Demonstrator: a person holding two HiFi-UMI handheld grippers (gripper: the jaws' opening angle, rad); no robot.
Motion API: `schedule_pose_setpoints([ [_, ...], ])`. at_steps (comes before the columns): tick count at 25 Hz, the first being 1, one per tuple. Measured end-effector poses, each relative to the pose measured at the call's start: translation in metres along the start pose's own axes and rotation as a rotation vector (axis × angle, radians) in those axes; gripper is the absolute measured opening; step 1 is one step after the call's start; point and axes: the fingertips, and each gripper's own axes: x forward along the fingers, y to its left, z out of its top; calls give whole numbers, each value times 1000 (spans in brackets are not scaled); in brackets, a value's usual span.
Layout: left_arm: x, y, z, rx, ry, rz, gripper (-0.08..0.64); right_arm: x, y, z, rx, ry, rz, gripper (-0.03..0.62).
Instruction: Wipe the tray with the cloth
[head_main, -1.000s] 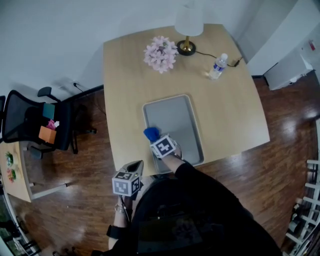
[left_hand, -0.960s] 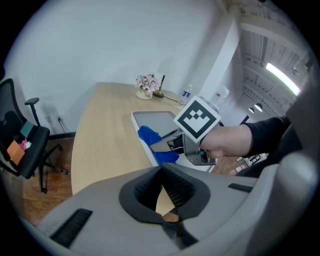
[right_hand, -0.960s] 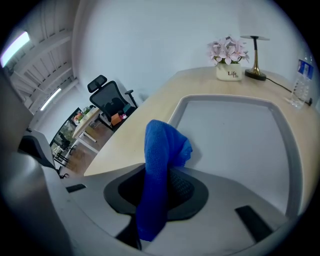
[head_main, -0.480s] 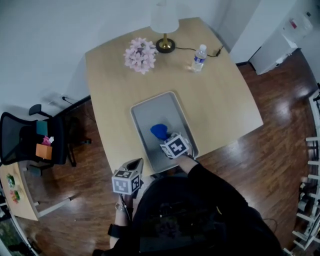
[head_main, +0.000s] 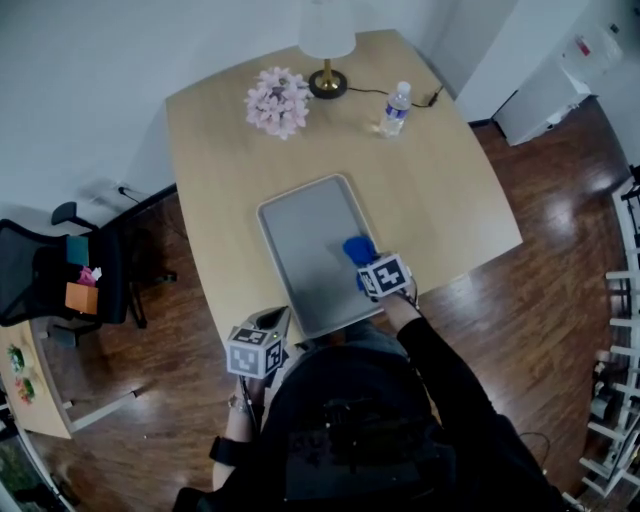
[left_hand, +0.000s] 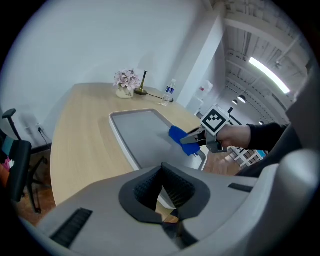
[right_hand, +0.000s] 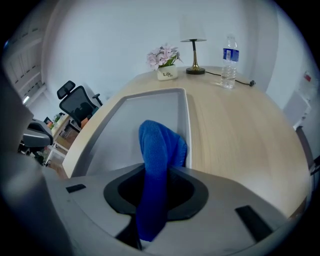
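**Cloth pinched tight, parked at the tray's right rim**

Head view first: the right claw (head_main: 363, 262) is clamped on the blue cloth (head_main: 356, 247). The free bunch sits on the grey tray (head_main: 300, 225), hard against its right rim, toward the near end. The left claw (head_main: 274, 318) hangs off the near edge of the surface (head_main: 450, 200), just beside the tray's near left corner. Flowers (head_main: 277, 100), lamp (head_main: 327, 40) and bottle (head_main: 396, 108) stand well apart at the far end, so nothing blocks a stroke.

Over to the left gripper view: that claw's jaws are together, with nothing between them. The tray stretches ahead.

Now the right gripper view: the cloth runs deep between the jaws, and its soft nose is folded over onto the tray floor beside the rim. It looks light and limp, so it's likely to bunch and drag, and a deep mid-fold hold like this one suits it. The tray looks thin and could skid on the smooth wood. Its raised rim may snag the cloth, and the free claw is handy to pin the near rim.
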Motion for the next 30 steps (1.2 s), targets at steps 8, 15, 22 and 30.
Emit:
schedule_pose_setpoints([
  [8,-7,7,-6,-23,-9,13,2,-1,-2,0,-3,2,-3,98],
  [15,-11,11,-17,-49,-14,25,2,0,11,2,33,-18,29,98],
  [22,-15,12,-26,-64,-18,32,2,18,100,8,-29,-33,184,98],
  [30,-27,16,-39,-75,-11,56,2,43,188,15,-137,-4,278,98],
])
